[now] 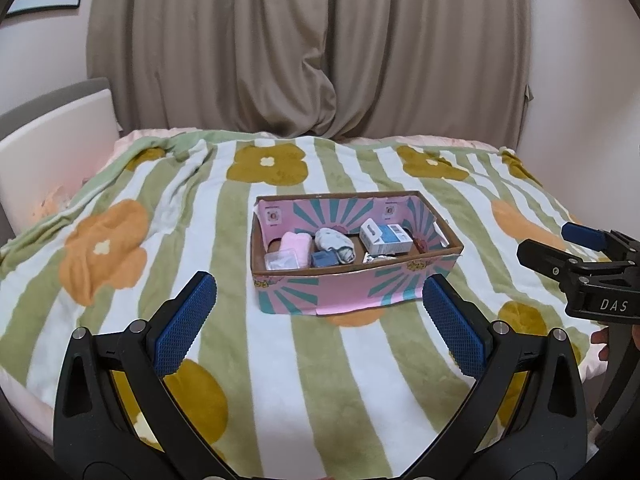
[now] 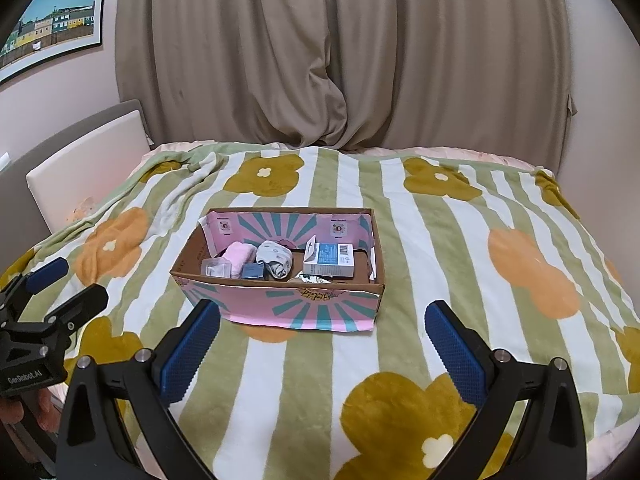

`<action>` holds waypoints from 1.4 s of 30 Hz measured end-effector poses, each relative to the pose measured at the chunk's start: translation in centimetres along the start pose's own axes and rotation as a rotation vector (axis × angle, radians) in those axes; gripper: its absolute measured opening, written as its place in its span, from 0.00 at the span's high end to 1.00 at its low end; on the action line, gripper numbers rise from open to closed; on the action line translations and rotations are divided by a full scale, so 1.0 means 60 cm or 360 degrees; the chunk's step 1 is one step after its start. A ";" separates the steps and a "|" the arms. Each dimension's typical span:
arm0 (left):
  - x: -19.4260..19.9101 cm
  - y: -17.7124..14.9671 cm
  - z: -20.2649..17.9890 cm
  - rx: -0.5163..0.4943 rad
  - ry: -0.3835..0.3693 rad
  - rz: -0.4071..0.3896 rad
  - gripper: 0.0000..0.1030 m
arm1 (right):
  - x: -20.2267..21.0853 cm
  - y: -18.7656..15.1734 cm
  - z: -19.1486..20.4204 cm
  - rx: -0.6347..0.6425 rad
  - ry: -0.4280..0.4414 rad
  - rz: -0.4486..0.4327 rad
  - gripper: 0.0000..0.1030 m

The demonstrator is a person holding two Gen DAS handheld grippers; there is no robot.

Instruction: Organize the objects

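Note:
A pink and teal cardboard box (image 1: pixel 352 292) stands in the middle of the bed; it also shows in the right wrist view (image 2: pixel 304 310). Inside lie a pink cloth (image 1: pixel 296 246), a rolled grey sock (image 1: pixel 336 242), a white and blue carton (image 1: pixel 386 238), a small blue box (image 1: pixel 323 258) and a clear plastic case (image 1: pixel 283 261). My left gripper (image 1: pixel 319 312) is open and empty, in front of the box. My right gripper (image 2: pixel 322 340) is open and empty, also in front of it. Each shows in the other's view, right (image 1: pixel 576 248) and left (image 2: pixel 56 288).
A green and white striped blanket (image 1: pixel 224 240) with orange and mustard flowers covers the bed. Beige curtains (image 1: pixel 312 48) hang behind it. A white headboard (image 1: pixel 52 152) stands at the left. A framed picture (image 2: pixel 52 24) hangs on the left wall.

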State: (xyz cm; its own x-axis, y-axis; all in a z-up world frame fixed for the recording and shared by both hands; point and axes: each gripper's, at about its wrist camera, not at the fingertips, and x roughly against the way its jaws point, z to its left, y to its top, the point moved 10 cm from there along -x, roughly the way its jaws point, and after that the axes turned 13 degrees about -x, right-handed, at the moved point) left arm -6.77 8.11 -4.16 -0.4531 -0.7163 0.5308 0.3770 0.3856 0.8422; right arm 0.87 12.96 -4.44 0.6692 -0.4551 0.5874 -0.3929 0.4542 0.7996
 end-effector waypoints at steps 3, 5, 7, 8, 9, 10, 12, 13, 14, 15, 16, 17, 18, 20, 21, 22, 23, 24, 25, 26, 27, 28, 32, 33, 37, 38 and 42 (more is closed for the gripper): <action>0.000 0.001 0.000 0.0018 -0.0015 -0.0004 0.00 | 0.000 0.000 0.000 0.0002 -0.0002 -0.0001 0.01; 0.000 0.001 0.000 0.0019 -0.0009 -0.0006 0.00 | -0.001 0.000 -0.001 0.0000 -0.0006 -0.0002 0.01; -0.002 0.002 0.000 0.0015 -0.0001 -0.0004 0.00 | -0.002 0.000 -0.001 0.0001 -0.0005 -0.0002 0.01; -0.002 0.002 0.000 0.0012 0.0001 -0.0003 0.00 | -0.002 0.000 -0.001 0.0002 -0.0007 -0.0002 0.01; -0.003 0.002 0.000 0.0012 0.0001 -0.0002 0.00 | -0.002 0.000 -0.002 0.0002 -0.0007 -0.0003 0.01; -0.002 0.002 0.000 0.0013 0.0001 -0.0001 0.00 | -0.002 0.000 -0.001 0.0001 -0.0006 -0.0003 0.01; -0.003 0.002 0.000 0.0015 -0.0003 -0.0001 0.00 | -0.002 0.000 -0.002 0.0001 -0.0009 -0.0001 0.01; -0.003 0.001 0.000 0.0015 -0.0002 -0.0001 0.00 | -0.002 0.000 -0.002 0.0001 -0.0009 -0.0001 0.01; -0.003 0.001 0.000 0.0017 -0.0001 -0.0001 0.00 | -0.002 0.000 -0.002 0.0001 -0.0008 -0.0001 0.01; -0.002 0.001 0.001 0.0019 0.0001 -0.0003 0.00 | -0.002 0.000 -0.002 0.0001 -0.0007 0.0000 0.01; -0.002 0.000 0.001 0.0020 0.0000 -0.0005 0.00 | -0.001 0.000 -0.001 0.0000 -0.0006 -0.0002 0.01; -0.002 0.000 0.001 0.0023 -0.0005 -0.0004 0.00 | -0.001 0.001 -0.001 0.0000 -0.0006 -0.0004 0.01; -0.002 -0.001 0.001 0.0022 -0.0005 -0.0003 0.00 | -0.002 0.001 -0.001 0.0001 -0.0005 -0.0004 0.01; -0.002 -0.002 0.001 0.0022 -0.0004 -0.0003 0.00 | -0.002 0.001 -0.001 0.0003 -0.0007 -0.0002 0.01; -0.002 -0.002 0.001 0.0019 -0.0003 -0.0001 0.00 | -0.002 0.001 -0.001 0.0002 -0.0008 -0.0002 0.01; -0.002 -0.003 0.002 0.0019 -0.0002 0.0000 0.00 | -0.002 0.001 -0.001 0.0002 -0.0006 -0.0002 0.01; -0.001 -0.003 0.002 0.0019 -0.0002 -0.0001 0.00 | -0.003 0.001 -0.001 0.0004 -0.0005 -0.0001 0.01; -0.001 -0.003 0.002 0.0021 -0.0002 -0.0001 0.00 | -0.002 0.001 -0.001 0.0005 -0.0010 -0.0001 0.01; -0.001 -0.002 0.002 0.0021 -0.0005 -0.0002 0.00 | -0.002 0.001 -0.001 0.0003 -0.0010 -0.0003 0.01; -0.001 -0.003 0.002 0.0023 -0.0005 -0.0005 0.00 | -0.003 0.002 -0.001 0.0004 -0.0010 -0.0003 0.01; -0.001 -0.003 0.002 0.0022 -0.0001 -0.0005 0.00 | -0.004 0.002 -0.001 0.0004 -0.0009 0.0000 0.01; -0.001 -0.003 0.002 0.0022 0.0002 -0.0004 0.00 | -0.004 0.002 -0.002 0.0002 -0.0011 -0.0001 0.01; 0.001 -0.006 0.003 0.0029 0.0007 -0.0009 0.00 | -0.003 0.002 -0.001 0.0005 -0.0010 -0.0002 0.01; 0.001 -0.006 0.003 0.0028 0.0004 -0.0009 0.00 | -0.003 0.002 -0.001 0.0006 -0.0011 -0.0003 0.01; 0.001 -0.006 0.004 0.0024 0.0007 -0.0008 0.00 | -0.006 0.001 -0.002 0.0009 -0.0011 0.0004 0.01; 0.001 -0.005 0.004 0.0024 0.0005 -0.0009 0.00 | -0.007 0.001 -0.002 0.0009 -0.0011 0.0006 0.01; 0.001 -0.007 0.006 0.0025 0.0014 -0.0006 0.00 | -0.008 0.000 -0.003 0.0011 -0.0016 0.0005 0.01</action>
State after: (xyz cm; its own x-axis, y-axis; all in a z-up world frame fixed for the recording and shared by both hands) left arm -7.25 8.13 -4.43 -0.4475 -0.7227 0.5267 0.3625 0.3918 0.8456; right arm 0.64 13.30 -4.73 0.6618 -0.4613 0.5909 -0.3990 0.4505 0.7986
